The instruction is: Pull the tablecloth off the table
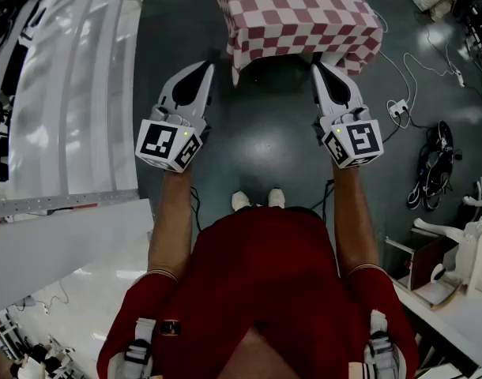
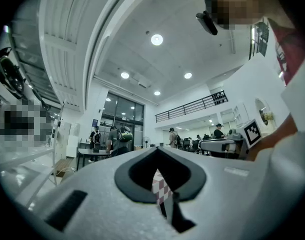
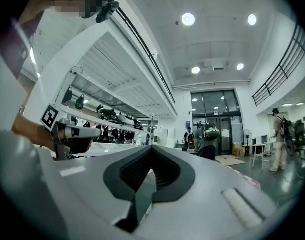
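Observation:
A red-and-white checkered tablecloth (image 1: 296, 14) covers a table at the top of the head view, its hem hanging down on the near side. My left gripper (image 1: 205, 68) points at the cloth's near left corner and stops just short of it, jaws together. My right gripper (image 1: 318, 68) is at the near right part of the hem, also with its jaws together; I cannot tell whether it touches the cloth. In the left gripper view a sliver of checkered cloth (image 2: 161, 191) shows through the slit below the jaw tips (image 2: 158, 151). The right gripper view shows only floor behind its slit (image 3: 151, 153).
A white rack (image 1: 67, 77) runs along the left, and a white panel (image 1: 59, 243) lies at the lower left. Cables and a power strip (image 1: 399, 109) are on the dark floor to the right, near a brown box (image 1: 427, 267). Several people stand far off by the glass doors (image 3: 210, 134).

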The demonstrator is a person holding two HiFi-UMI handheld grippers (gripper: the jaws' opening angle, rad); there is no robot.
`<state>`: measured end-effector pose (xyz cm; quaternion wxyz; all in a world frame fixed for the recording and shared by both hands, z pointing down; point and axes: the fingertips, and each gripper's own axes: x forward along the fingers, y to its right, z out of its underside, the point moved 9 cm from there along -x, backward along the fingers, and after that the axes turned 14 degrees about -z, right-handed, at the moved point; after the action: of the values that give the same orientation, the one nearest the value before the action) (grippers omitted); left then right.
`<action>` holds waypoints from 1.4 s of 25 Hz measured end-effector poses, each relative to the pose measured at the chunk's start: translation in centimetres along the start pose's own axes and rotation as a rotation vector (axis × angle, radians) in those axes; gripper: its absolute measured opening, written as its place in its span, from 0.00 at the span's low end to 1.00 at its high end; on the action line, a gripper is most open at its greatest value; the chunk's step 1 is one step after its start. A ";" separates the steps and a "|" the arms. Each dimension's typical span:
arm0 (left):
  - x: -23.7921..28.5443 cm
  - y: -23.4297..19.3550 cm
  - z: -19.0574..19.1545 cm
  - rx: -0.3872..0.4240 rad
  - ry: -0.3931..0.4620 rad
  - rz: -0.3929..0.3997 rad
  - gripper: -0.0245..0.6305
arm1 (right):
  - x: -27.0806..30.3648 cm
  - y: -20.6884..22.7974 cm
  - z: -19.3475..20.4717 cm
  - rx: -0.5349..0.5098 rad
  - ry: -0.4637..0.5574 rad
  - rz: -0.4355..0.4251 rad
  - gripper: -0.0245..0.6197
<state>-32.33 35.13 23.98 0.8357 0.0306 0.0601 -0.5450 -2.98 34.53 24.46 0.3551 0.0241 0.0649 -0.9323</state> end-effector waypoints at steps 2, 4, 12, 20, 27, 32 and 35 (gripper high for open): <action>-0.4 -0.4 0.0 -0.001 0.004 0.001 0.04 | 0.1 -0.6 -0.1 0.023 0.035 -0.017 0.05; -0.8 -0.7 0.0 -0.006 0.011 0.003 0.04 | 0.2 -1.4 -0.2 0.040 0.060 -0.031 0.05; -1.8 -1.9 1.7 -0.063 0.005 -0.012 0.04 | 0.2 -3.0 0.3 0.031 0.026 -0.014 0.05; 1.5 -3.7 3.1 -0.041 -0.025 -0.046 0.04 | 2.8 0.9 2.4 0.023 0.031 -0.016 0.05; 12.4 -4.0 5.4 0.013 -0.056 -0.072 0.04 | 7.0 11.5 5.4 0.003 0.052 -0.046 0.05; 21.3 -4.8 7.4 0.040 -0.076 -0.100 0.04 | 10.4 20.1 8.0 -0.009 0.056 -0.076 0.05; 25.8 -5.1 8.1 0.028 -0.079 -0.140 0.04 | 11.9 24.9 8.8 -0.012 0.052 -0.101 0.05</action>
<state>-26.20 8.74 28.63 0.7966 0.0167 0.0213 -0.6038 4.69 7.01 29.47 0.3059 0.0428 0.0809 -0.9477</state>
